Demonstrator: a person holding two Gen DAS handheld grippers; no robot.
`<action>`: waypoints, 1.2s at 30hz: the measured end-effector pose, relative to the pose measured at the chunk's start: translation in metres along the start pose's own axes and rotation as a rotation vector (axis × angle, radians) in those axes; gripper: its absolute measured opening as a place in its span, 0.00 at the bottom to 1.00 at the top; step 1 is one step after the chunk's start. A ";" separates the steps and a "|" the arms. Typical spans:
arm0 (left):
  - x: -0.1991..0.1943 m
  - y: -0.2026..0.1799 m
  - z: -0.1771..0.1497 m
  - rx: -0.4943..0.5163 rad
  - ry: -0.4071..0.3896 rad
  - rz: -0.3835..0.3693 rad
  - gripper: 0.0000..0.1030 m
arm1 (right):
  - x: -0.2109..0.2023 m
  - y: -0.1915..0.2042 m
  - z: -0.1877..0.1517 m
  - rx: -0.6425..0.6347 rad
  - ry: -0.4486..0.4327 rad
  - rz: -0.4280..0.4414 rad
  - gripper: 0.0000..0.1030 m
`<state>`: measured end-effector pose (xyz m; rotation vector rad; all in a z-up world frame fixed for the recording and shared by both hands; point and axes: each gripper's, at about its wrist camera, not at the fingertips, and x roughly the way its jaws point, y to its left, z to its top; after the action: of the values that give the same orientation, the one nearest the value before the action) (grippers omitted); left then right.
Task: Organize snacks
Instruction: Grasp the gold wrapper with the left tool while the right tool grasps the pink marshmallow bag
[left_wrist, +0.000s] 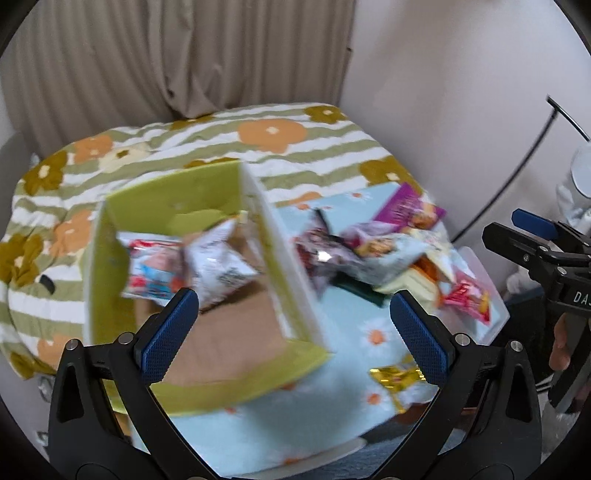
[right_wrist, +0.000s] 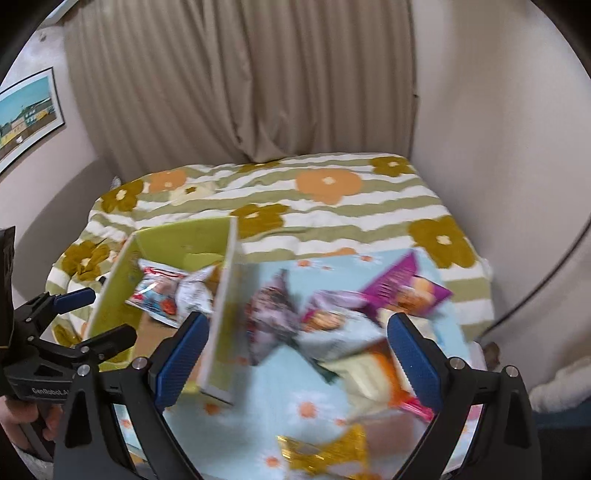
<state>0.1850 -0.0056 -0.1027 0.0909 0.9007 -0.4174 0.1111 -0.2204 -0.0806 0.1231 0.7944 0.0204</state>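
A green cardboard box (left_wrist: 173, 195) (right_wrist: 177, 240) with a brown floor stands on a light blue daisy cloth (left_wrist: 354, 332) (right_wrist: 266, 398). Inside lie a red-and-blue packet (left_wrist: 155, 269) (right_wrist: 155, 291) and a white packet (left_wrist: 218, 266) (right_wrist: 192, 291). To the right of the box is a blurred pile of snacks (left_wrist: 376, 251) (right_wrist: 332, 325) with a purple packet (left_wrist: 410, 210) (right_wrist: 402, 284) at the back. A gold packet (left_wrist: 399, 376) (right_wrist: 325, 454) lies nearer. My left gripper (left_wrist: 295, 332) (right_wrist: 96, 317) hangs open above the box's near right corner. My right gripper (right_wrist: 299, 356) (left_wrist: 524, 236) is open over the pile, holding nothing.
The cloth lies at the foot of a bed with a green-striped flowered cover (left_wrist: 221, 147) (right_wrist: 332, 206). A beige curtain (right_wrist: 240, 92) and pale walls stand behind. A thin black curved rod (left_wrist: 517, 166) runs at the right. A framed picture (right_wrist: 29, 110) hangs on the left.
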 end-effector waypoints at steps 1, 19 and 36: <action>0.002 -0.009 -0.002 0.003 0.002 -0.003 1.00 | -0.003 -0.009 -0.003 -0.002 0.001 0.001 0.94; 0.078 -0.139 -0.094 0.157 0.212 -0.036 1.00 | 0.009 -0.154 -0.076 -0.108 0.182 0.108 0.94; 0.160 -0.162 -0.123 0.401 0.377 -0.189 0.92 | 0.080 -0.171 -0.124 -0.169 0.321 0.053 0.94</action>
<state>0.1182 -0.1731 -0.2881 0.4669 1.1908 -0.7712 0.0738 -0.3723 -0.2439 -0.0207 1.1058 0.1603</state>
